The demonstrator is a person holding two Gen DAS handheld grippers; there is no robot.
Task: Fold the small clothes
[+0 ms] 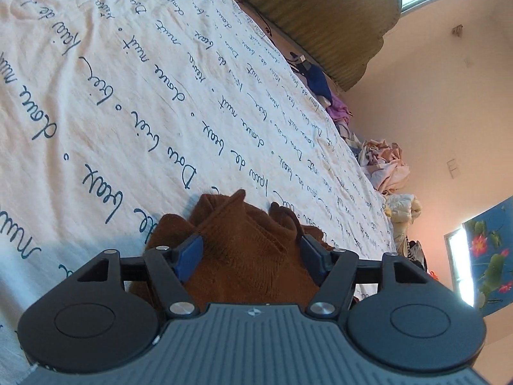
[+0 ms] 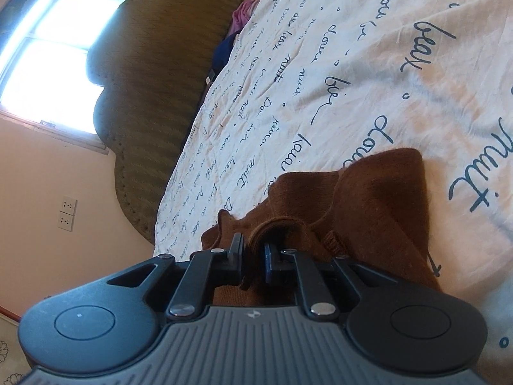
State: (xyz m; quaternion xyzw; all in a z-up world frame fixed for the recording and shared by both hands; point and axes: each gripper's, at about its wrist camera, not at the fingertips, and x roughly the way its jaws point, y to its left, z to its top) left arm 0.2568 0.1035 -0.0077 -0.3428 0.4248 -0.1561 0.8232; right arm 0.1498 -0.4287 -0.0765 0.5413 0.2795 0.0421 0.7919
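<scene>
A small brown knit garment (image 1: 243, 243) lies bunched on the white bedsheet with blue script (image 1: 128, 96). My left gripper (image 1: 251, 245) is open, its blue-padded fingers (image 1: 189, 255) spread wide on either side of the bunched knit. In the right wrist view the same brown garment (image 2: 378, 199) rests on the sheet (image 2: 368, 64). My right gripper (image 2: 253, 250) is shut on a rolled brown hem between its fingers (image 2: 236, 247).
An olive padded headboard (image 1: 320, 16) stands at the far end of the bed; it also shows in the right wrist view (image 2: 154, 96). Piles of other clothes (image 1: 384, 163) lie along the bed's far edge. A window (image 2: 54, 48) and wall sockets (image 2: 66, 213) are on the wall.
</scene>
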